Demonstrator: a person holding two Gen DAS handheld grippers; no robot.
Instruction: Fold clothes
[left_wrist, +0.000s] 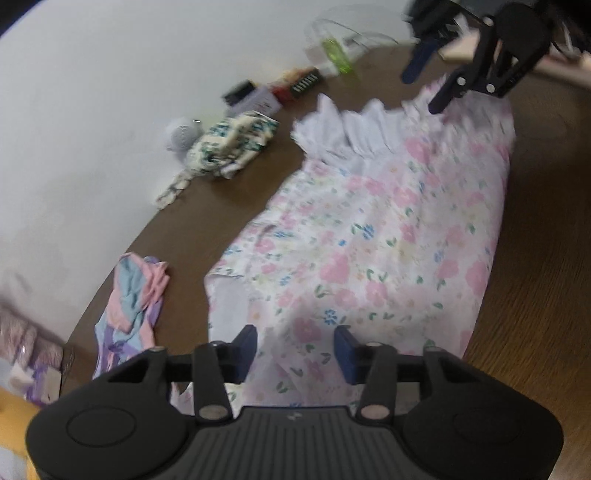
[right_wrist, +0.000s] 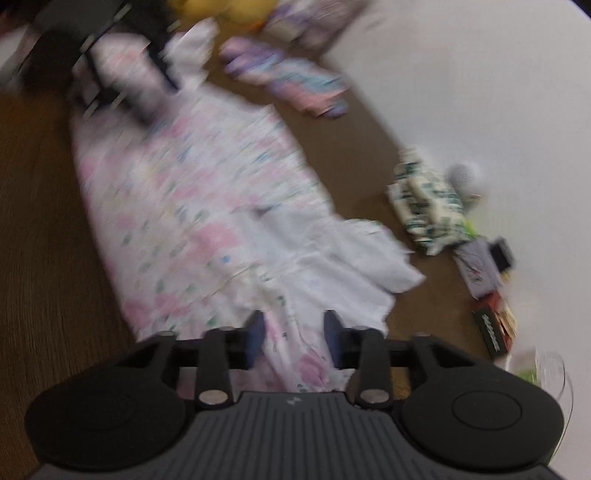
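Gripper pair, both spread, poised at opposite ends of the floral garment.

Left gripper (left_wrist: 295, 354) has its jaws apart over one short end of the floral garment (left_wrist: 369, 236), cloth lying between the pads but not pinched. From it the garment's long axis runs toward 1 o'clock, to the white ruffled end where the right gripper (left_wrist: 424, 90) hangs. In the right wrist view, the right gripper (right_wrist: 293, 339) is likewise spread, with a raised ridge of fabric between its fingers, not visibly squeezed, though blur limits certainty. From there the garment stretches toward 11 o'clock across the brown table (left_wrist: 535, 258). Each gripper is nearest its own end, so the next fold likely brings one short end toward the other.
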